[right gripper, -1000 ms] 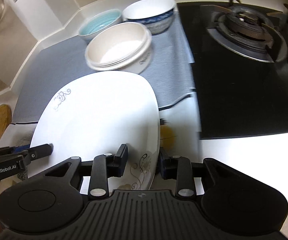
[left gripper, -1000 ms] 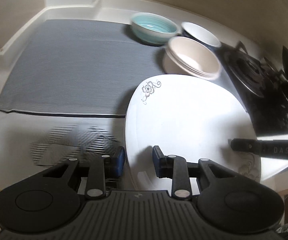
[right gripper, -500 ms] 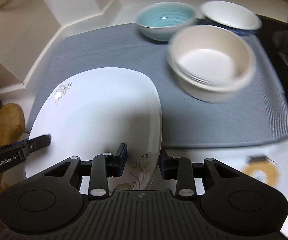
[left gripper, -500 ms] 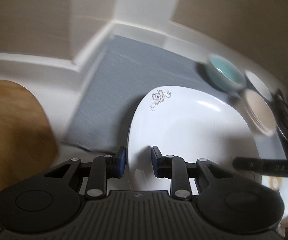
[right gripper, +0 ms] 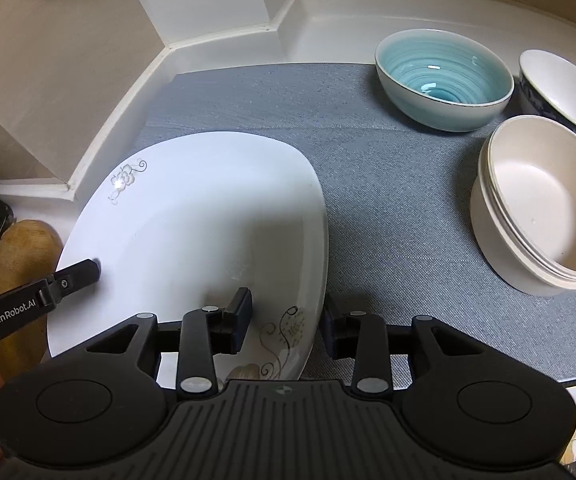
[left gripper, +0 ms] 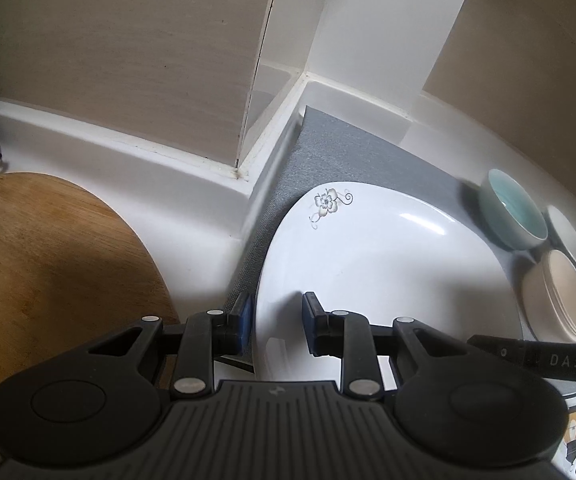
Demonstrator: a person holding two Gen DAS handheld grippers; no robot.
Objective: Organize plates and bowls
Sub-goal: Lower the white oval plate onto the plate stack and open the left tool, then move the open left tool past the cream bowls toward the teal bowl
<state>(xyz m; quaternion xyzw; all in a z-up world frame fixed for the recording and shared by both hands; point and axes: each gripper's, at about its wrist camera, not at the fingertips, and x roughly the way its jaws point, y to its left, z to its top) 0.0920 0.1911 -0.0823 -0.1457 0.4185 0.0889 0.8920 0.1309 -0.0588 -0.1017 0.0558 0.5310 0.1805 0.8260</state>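
On the mat: white plate [right gripper: 191, 232] with flower prints, over the left part of the grey mat [right gripper: 388, 208].
Left gripper [left gripper: 275, 322]: 2 fingers straddle the plate's left rim with a gap showing on each side; whether they pinch it I cannot tell.
Right gripper [right gripper: 285, 322]: fingers either side of the plate's right rim, likewise unclear.
Bowls: teal bowl [right gripper: 444, 84], blue-patterned bowl [right gripper: 564, 96], cream stacked bowls [right gripper: 540, 208], right of the plate.
Beside: wooden board [left gripper: 47, 272] off the mat.

The blue-patterned bowl [right gripper: 568, 96] is cut off at the frame's right edge.
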